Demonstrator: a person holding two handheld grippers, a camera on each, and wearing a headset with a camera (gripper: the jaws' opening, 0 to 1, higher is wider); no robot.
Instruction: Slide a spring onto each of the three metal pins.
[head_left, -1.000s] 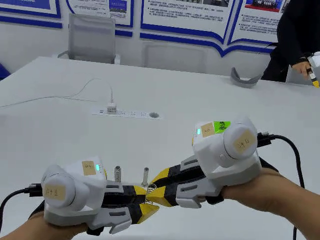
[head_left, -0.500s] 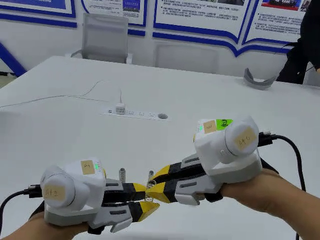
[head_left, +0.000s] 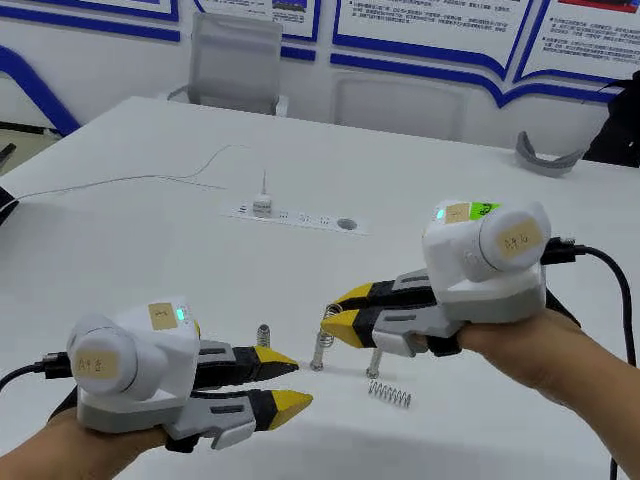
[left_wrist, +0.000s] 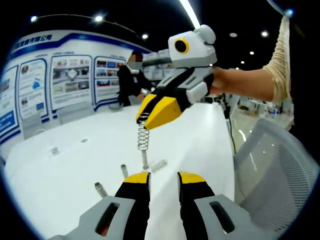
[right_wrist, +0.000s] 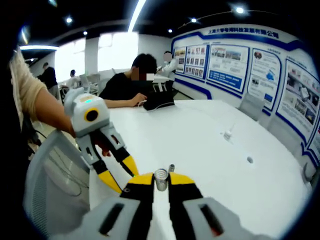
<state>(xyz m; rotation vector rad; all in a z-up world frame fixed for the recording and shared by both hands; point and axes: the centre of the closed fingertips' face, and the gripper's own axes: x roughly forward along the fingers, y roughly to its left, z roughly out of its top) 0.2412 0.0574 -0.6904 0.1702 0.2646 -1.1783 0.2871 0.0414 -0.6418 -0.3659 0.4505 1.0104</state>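
My right gripper (head_left: 334, 311) is shut on the top of a steel spring (head_left: 323, 340), which hangs upright. Its lower end is just over the middle metal pin (left_wrist: 145, 161). In the right gripper view the spring (right_wrist: 160, 179) sits between the yellow jaw tips, end on. The left pin (head_left: 264, 336) has coils round it, and a bare pin (head_left: 373, 363) stands under the right gripper. Another spring (head_left: 389, 393) lies loose on the table. My left gripper (head_left: 285, 385) hovers low to the left of the pins, open and holding nothing, also visible as the left gripper (left_wrist: 163, 181).
The white table (head_left: 150, 240) has a power strip (head_left: 300, 217) with a plugged charger and cable at its middle. A grey headset band (head_left: 545, 158) lies at the far right, and chairs stand behind the table. People sit at another table in the right gripper view.
The two grippers were tip to tip at the spring; now they are apart. The right gripper has lifted the spring and holds it over the middle pin. The head camera has shifted.
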